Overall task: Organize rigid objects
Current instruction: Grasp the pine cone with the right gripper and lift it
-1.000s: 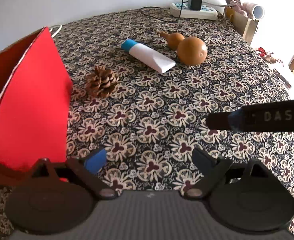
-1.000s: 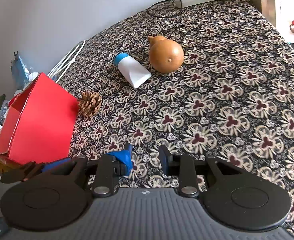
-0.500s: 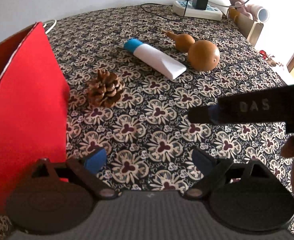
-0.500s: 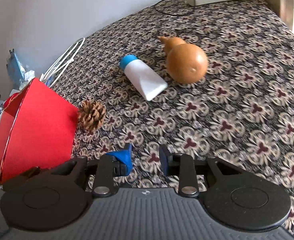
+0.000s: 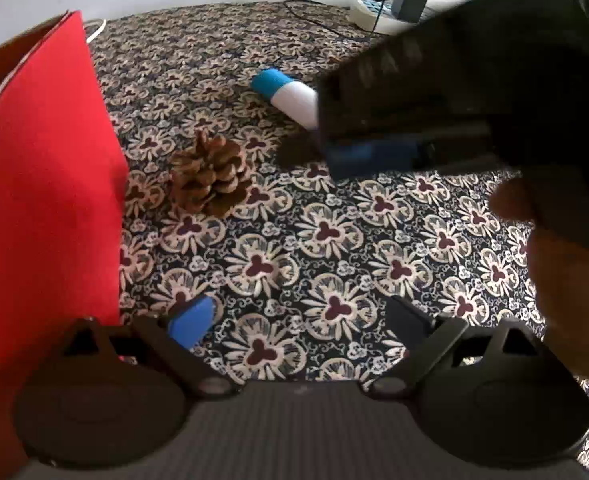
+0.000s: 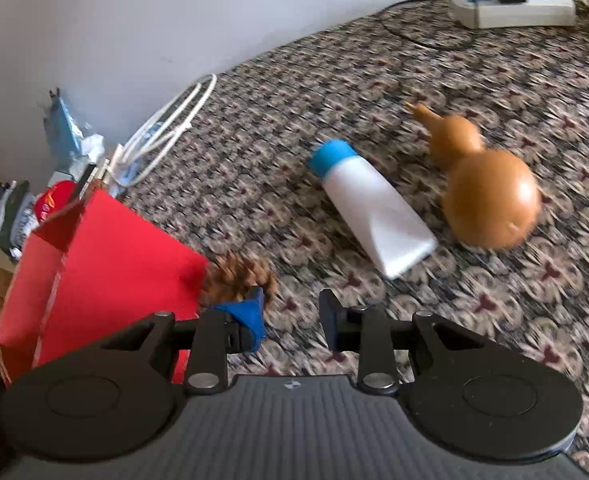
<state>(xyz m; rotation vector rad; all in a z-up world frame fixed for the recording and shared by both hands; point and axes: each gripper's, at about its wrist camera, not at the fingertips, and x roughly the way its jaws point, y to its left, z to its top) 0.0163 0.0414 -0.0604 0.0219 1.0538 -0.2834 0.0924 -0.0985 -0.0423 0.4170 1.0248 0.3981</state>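
Note:
A brown pine cone (image 5: pixel 210 176) (image 6: pixel 238 280) lies on the patterned cloth right beside the red box (image 5: pixel 42 200) (image 6: pixel 106 272). Further back lie a white tube with a blue cap (image 6: pixel 374 208) (image 5: pixel 286 92) and a tan gourd (image 6: pixel 490 192). My left gripper (image 5: pixel 300 320) is open and empty, with the box wall at its left finger. My right gripper (image 6: pixel 290 314) is open with a narrow gap and nothing in it; the pine cone sits just ahead of its left finger. In the left wrist view the right gripper (image 5: pixel 302 154) reaches in from the right, hiding the gourd and most of the tube.
A white power strip (image 6: pixel 514 4) with a black charger and cord sits at the back edge. A white cable loop (image 6: pixel 162 136) lies behind the box. A hand (image 5: pixel 566 280) holds the right gripper. Floral cloth (image 5: pixel 326 240) shows between the grippers.
The right gripper has swept left across the left wrist view and now covers the gourd. Both cameras have closed in on the pine cone and the red box.

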